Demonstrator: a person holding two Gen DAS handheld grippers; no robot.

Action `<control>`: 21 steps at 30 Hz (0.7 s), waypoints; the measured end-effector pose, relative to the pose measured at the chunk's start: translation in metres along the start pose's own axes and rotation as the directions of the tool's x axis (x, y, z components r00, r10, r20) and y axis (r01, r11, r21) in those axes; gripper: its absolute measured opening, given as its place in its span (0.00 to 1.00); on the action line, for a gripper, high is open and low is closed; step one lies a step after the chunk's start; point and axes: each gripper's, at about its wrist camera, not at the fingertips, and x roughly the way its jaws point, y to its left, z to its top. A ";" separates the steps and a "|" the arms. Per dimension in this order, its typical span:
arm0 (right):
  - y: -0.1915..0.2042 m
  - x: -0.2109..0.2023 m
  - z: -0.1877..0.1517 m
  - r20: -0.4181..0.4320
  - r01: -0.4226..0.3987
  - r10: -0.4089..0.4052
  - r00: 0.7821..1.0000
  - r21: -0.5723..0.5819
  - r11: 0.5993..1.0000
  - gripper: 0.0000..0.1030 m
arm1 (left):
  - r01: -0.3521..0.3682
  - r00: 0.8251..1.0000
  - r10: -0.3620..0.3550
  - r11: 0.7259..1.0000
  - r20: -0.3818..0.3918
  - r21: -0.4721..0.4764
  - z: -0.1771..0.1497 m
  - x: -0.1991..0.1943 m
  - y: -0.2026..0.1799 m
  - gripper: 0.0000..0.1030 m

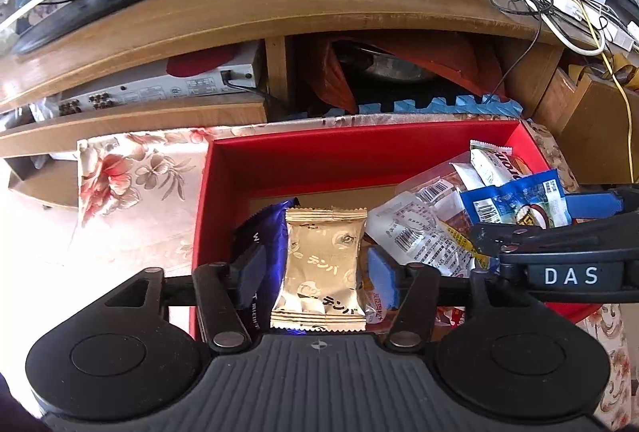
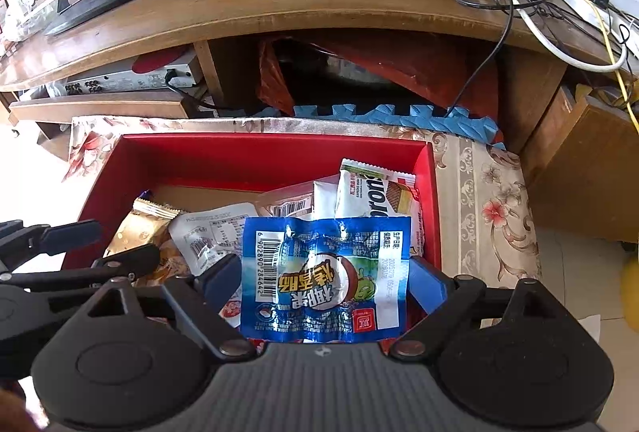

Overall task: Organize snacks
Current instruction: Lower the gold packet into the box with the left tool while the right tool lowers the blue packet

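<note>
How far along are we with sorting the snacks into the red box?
Done: several packets already lie in the red box. In hand: the gold packet lies between the left gripper's open pads, ungripped; the blue packet sits between the right gripper's pads, grip unclear. Left: probably tidying the heap; no snacks show outside the box.

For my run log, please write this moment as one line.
left gripper: open, gold packet between pads | right gripper: open, blue packet between pads | both over red box
</note>
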 end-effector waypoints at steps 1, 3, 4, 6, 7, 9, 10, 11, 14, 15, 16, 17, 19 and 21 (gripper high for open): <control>0.000 -0.001 0.000 0.001 0.000 0.000 1.000 0.003 1.000 0.84 | 0.003 1.000 -0.003 1.000 0.002 -0.002 0.000 -0.001 0.001 0.65; 0.000 -0.002 -0.001 0.003 0.000 0.000 1.000 0.004 1.000 0.84 | 0.003 1.000 -0.003 1.000 0.005 -0.001 0.000 -0.002 0.001 0.66; 0.000 -0.003 -0.002 0.005 0.002 -0.002 1.000 0.003 1.000 0.84 | 0.002 1.000 -0.002 1.000 0.007 0.001 0.000 -0.003 0.000 0.66; 0.001 -0.006 -0.003 0.010 0.011 -0.011 1.000 -0.004 1.000 0.84 | 0.001 1.000 -0.002 1.000 0.008 0.005 -0.001 -0.005 0.000 0.66; 0.002 -0.007 -0.004 0.013 0.015 -0.015 1.000 -0.007 1.000 0.84 | 0.001 1.000 -0.001 1.000 0.009 0.006 -0.002 -0.005 -0.001 0.66; 0.002 -0.008 -0.005 0.016 0.018 -0.017 1.000 -0.010 1.000 0.84 | -0.001 1.000 0.001 1.000 0.011 0.007 -0.003 -0.007 -0.001 0.67; 0.002 -0.010 -0.006 0.017 0.017 -0.017 1.000 -0.009 1.000 0.84 | -0.001 1.000 0.001 1.000 0.012 0.008 -0.003 -0.007 -0.001 0.68; 0.002 -0.011 -0.006 0.019 0.016 -0.016 1.000 -0.008 1.000 0.84 | -0.002 1.000 0.002 1.000 0.013 0.007 -0.004 -0.009 -0.001 0.69; 0.002 -0.016 -0.009 0.028 0.014 -0.014 1.000 -0.004 1.000 0.84 | -0.008 1.000 0.008 1.000 0.023 0.004 -0.006 -0.013 -0.001 0.72; 0.001 -0.018 -0.010 0.032 0.014 -0.014 0.999 -0.003 1.000 0.84 | -0.008 1.000 0.008 1.000 0.027 0.002 -0.007 -0.015 -0.001 0.73; 0.001 -0.021 -0.011 0.037 0.014 -0.014 0.999 -0.003 1.000 0.84 | -0.008 1.000 0.008 1.000 0.030 0.000 -0.008 -0.017 -0.001 0.74; 0.001 -0.024 -0.012 0.043 0.014 -0.014 0.999 -0.004 1.000 0.84 | -0.007 0.999 0.007 1.000 0.033 -0.003 -0.008 -0.019 0.000 0.75; 0.002 -0.029 -0.015 0.052 0.014 -0.013 0.999 -0.005 1.000 0.84 | -0.009 0.999 0.009 1.000 0.044 -0.007 -0.012 -0.025 0.000 0.79; 0.003 -0.036 -0.019 0.061 0.010 -0.010 0.998 -0.007 1.000 0.84 | -0.011 0.998 0.012 1.000 0.054 -0.017 -0.016 -0.030 0.001 0.81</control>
